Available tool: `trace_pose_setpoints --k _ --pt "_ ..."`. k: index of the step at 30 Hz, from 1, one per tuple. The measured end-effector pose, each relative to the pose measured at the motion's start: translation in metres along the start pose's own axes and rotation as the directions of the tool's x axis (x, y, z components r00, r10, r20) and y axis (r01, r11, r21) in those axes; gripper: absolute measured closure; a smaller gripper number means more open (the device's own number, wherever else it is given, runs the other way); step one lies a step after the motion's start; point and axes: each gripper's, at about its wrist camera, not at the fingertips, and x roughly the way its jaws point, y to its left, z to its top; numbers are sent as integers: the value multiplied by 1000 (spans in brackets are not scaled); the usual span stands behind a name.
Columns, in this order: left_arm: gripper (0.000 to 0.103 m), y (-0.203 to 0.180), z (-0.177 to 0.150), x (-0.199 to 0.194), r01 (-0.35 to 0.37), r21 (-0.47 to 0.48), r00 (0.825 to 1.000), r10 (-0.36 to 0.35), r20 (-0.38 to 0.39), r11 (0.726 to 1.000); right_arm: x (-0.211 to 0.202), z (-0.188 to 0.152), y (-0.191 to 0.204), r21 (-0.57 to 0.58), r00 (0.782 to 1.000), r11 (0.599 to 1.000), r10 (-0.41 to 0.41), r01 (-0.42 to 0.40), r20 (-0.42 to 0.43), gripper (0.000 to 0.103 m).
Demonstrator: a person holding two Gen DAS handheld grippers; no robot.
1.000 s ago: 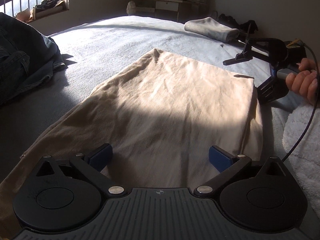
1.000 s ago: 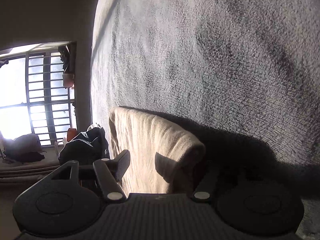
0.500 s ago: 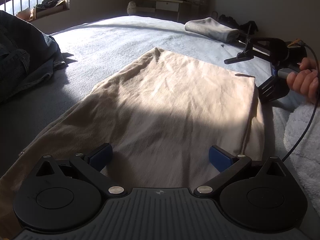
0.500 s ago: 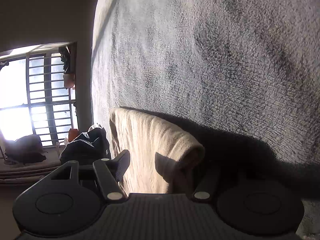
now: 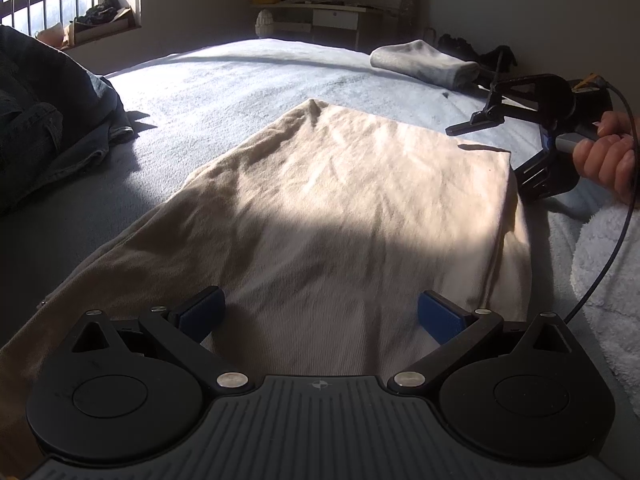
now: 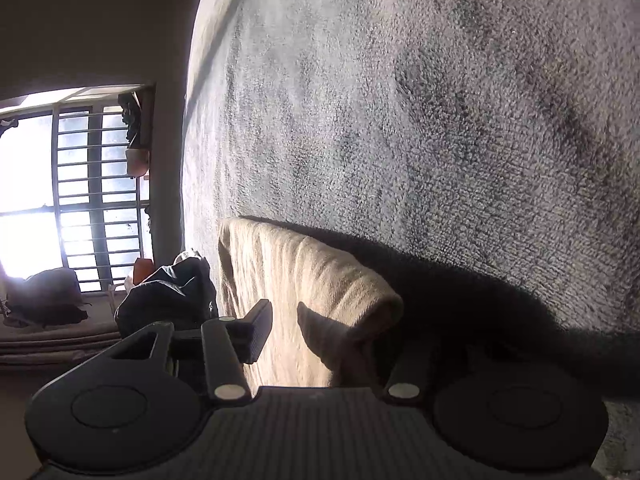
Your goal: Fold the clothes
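My left gripper (image 5: 320,314) hovers spread over the near end of the beige garment (image 5: 340,208) lying flat on the bed (image 5: 240,80). Farther off, my right gripper (image 6: 320,332) is closing around its folded edge; a shallow bite could slip and spoil the fold.

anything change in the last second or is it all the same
Little changed. The right gripper has narrowed its jaws a bit and they are closing around the corner of the beige garment, which sits between them; no firm pinch shows yet. The left gripper stayed wide open over the near part of the cloth. The garment, the jeans and the folded grey towel lie as before.
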Motion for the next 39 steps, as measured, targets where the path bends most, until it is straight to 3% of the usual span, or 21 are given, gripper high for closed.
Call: trace_pose_setpoints --k 7,9,10,13,16,19,23,29,32,35,39 --pt "0 1 -1 0 7 -8 1000 -7 9 1000 4 -1 0 2 1000 1000 3 -3 9 51" --pt "0 1 -2 0 8 -11 1000 -8 15 1000 4 -3 7 -50 1000 998 29 -28 8 79" --pt "0 1 -3 -1 9 -12 1000 -9 19 1000 3 -6 15 -104 999 994 48 -47 14 79" --pt "0 1 -4 -1 8 -10 1000 -7 22 1000 -3 -19 42 -276 994 957 103 -91 28 82" --pt "0 -1 -5 -2 0 -2 1000 0 25 1000 -11 -37 70 -431 987 892 157 -132 23 83" --pt "0 -2 -5 -4 -6 3 1000 6 30 1000 -15 -51 90 -500 979 848 202 -176 -2 83" --pt "0 -2 -3 -19 -3 8 998 3 60 1000 -16 -59 102 -482 965 840 259 -247 -44 83" --pt "0 5 15 -46 80 15 976 -82 200 997 -18 -67 109 -487 952 821 292 -298 -91 83" --pt "0 16 29 -25 86 30 983 -90 161 996 -23 -71 110 -487 946 813 304 -319 -113 83" --pt "0 43 36 4 198 -64 973 -188 134 978 -32 -75 111 -503 945 802 300 -322 -126 83" --pt "0 56 38 34 191 -114 980 -182 81 975 -39 -79 107 -502 943 799 300 -331 -144 83"
